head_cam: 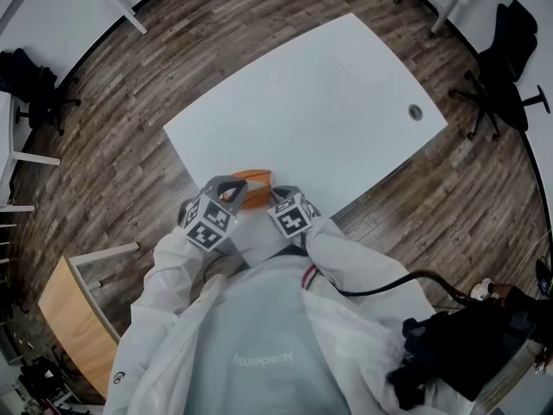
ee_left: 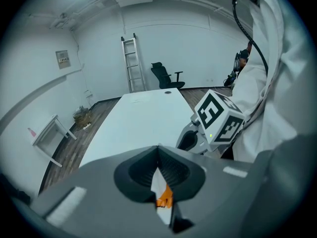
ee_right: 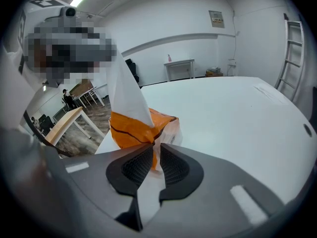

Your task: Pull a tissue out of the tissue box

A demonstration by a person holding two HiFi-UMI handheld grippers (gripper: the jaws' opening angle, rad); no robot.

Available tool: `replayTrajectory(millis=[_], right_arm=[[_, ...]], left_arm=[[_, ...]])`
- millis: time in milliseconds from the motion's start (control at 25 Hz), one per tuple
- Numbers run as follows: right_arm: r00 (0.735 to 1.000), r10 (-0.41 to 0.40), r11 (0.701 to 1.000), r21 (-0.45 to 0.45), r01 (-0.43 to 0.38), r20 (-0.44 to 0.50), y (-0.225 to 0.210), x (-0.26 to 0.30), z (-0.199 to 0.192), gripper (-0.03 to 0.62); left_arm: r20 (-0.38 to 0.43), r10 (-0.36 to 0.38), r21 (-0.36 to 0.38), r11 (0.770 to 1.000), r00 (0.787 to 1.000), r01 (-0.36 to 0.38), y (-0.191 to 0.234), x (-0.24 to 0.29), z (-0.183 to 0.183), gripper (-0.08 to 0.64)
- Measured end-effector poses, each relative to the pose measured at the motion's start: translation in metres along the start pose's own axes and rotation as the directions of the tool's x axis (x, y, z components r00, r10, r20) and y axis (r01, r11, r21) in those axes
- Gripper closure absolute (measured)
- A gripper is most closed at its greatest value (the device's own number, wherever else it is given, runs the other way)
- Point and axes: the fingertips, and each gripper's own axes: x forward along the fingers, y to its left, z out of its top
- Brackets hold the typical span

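Observation:
An orange soft tissue pack [head_cam: 254,180] lies near the front edge of the white table [head_cam: 328,102]. My right gripper [ee_right: 154,155] is shut on the near end of the pack [ee_right: 133,128] and holds it down. A white tissue [ee_right: 124,90] stands up out of the pack as a taut peak toward the upper left. My left gripper [ee_left: 159,168] is shut on that tissue [ee_left: 159,181], with a bit of the orange pack [ee_left: 165,198] showing below the jaws. In the head view both grippers, left [head_cam: 230,192] and right [head_cam: 276,197], meet over the pack.
The right gripper's marker cube [ee_left: 218,117] sits close to the right of my left jaws. A small round grommet [head_cam: 416,111] is in the table's far right corner. A wooden desk [head_cam: 73,318] stands at my left, and office chairs [head_cam: 505,85] and a ladder [ee_left: 132,63] beyond the table.

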Motion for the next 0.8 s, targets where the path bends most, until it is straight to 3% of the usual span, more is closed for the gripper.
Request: replayTrajectory(millis=[800], right_arm=[[1.000, 0.012, 1.000, -0.009, -0.013, -0.010, 0.004, 0.006, 0.001, 0.546]], left_arm=[[0.065, 0.101, -0.019, 0.995, 0.993, -0.100, 0.030, -0.043, 0.019, 0.560]])
